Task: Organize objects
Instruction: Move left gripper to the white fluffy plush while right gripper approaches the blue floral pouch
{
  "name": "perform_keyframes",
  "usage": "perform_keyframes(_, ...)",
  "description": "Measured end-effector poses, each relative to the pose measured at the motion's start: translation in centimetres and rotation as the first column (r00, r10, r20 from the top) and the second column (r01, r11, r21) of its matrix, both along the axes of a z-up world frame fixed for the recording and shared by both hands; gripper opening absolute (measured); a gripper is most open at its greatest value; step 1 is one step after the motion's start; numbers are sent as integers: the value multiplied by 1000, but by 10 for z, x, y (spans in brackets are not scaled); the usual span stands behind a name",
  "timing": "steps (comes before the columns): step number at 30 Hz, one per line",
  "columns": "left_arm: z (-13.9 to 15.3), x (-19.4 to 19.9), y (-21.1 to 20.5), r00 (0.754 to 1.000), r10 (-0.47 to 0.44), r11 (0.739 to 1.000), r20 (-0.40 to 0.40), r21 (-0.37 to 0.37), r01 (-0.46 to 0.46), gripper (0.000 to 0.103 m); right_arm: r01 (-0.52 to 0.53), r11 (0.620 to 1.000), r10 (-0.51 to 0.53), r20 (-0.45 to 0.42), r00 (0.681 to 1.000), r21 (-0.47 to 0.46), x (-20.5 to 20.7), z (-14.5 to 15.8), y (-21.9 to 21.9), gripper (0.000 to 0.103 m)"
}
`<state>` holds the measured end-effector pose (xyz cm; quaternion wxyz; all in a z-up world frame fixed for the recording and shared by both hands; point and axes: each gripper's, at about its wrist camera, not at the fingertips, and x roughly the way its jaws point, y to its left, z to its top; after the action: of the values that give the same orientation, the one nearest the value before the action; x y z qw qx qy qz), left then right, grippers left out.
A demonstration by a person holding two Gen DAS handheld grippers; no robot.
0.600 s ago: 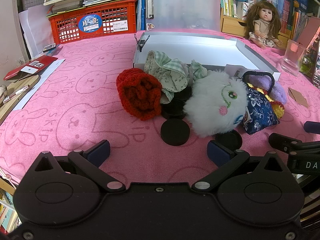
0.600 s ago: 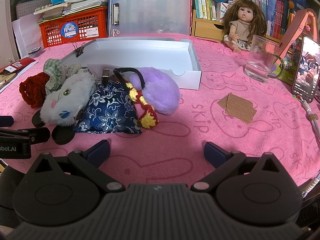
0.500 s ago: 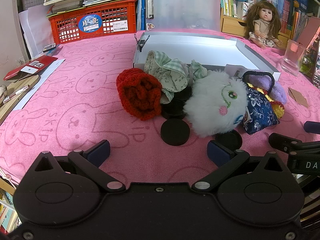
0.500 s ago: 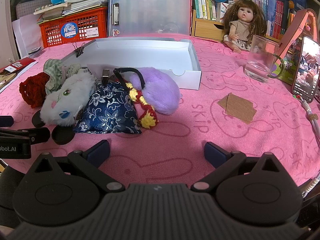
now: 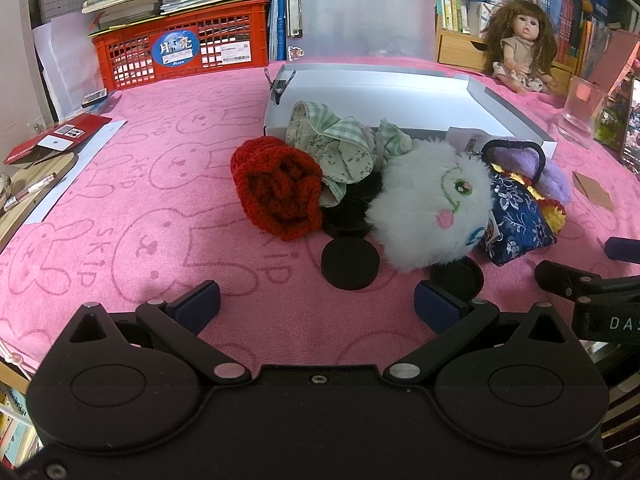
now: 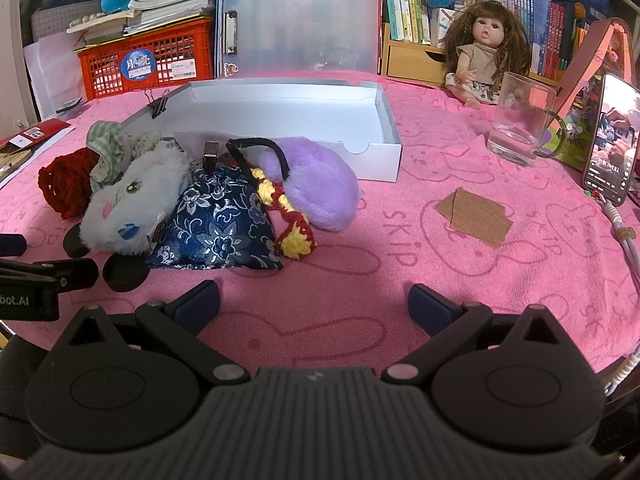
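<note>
Your left tongs (image 5: 316,300) and your right tongs (image 6: 314,304) both stand wide apart with nothing between them, low over the pink rabbit-print towel (image 6: 400,280) that covers the worktop.

Take the fluffy white plush toy with a stitched face (image 5: 432,210) as your landmark. Just in front of it lie two flat black round discs (image 5: 350,264), one straight ahead of your left tongs and one close to their right finger. Touching its left side is a red crocheted yarn piece (image 5: 278,190). Behind that, a green checked cloth frill (image 5: 336,142) leans on both. Against its right side lies a dark blue floral fabric pouch (image 6: 222,222). Next to the pouch lies a red and yellow crocheted cord (image 6: 290,220), and past that a purple furry pouch with a black loop (image 6: 320,184).

Behind the whole heap sits a shallow white cardboard box (image 6: 384,156) with a black binder clip (image 6: 158,108) on its left rim. Well right of the plush toy stand a clear glass mug (image 6: 520,120) and a brown-haired doll (image 6: 486,46).
</note>
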<state>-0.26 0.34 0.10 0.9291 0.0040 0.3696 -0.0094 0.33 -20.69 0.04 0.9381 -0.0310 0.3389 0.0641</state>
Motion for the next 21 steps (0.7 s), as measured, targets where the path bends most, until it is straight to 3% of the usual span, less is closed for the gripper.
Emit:
perform_keyframes(6, 3, 3, 6, 1000, -2, 1000, 1, -30, 2, 103, -15, 999, 14, 17, 1000, 40, -2, 4, -1, 103)
perform_keyframes(10, 11, -2, 13, 999, 6, 996, 53, -87, -1, 102, -32, 998, 30, 57, 998, 47, -7, 11, 3, 100)
perform_keyframes(15, 23, -6, 15, 995, -16, 994, 101, -104, 26, 89, -62, 995, 55, 91, 994, 80, -9, 20, 4, 88)
perform_keyframes(21, 30, -9, 10, 990, -89, 985, 113, -139, 104, 78, -138, 984, 126, 104, 987, 115, -7, 27, 12, 81)
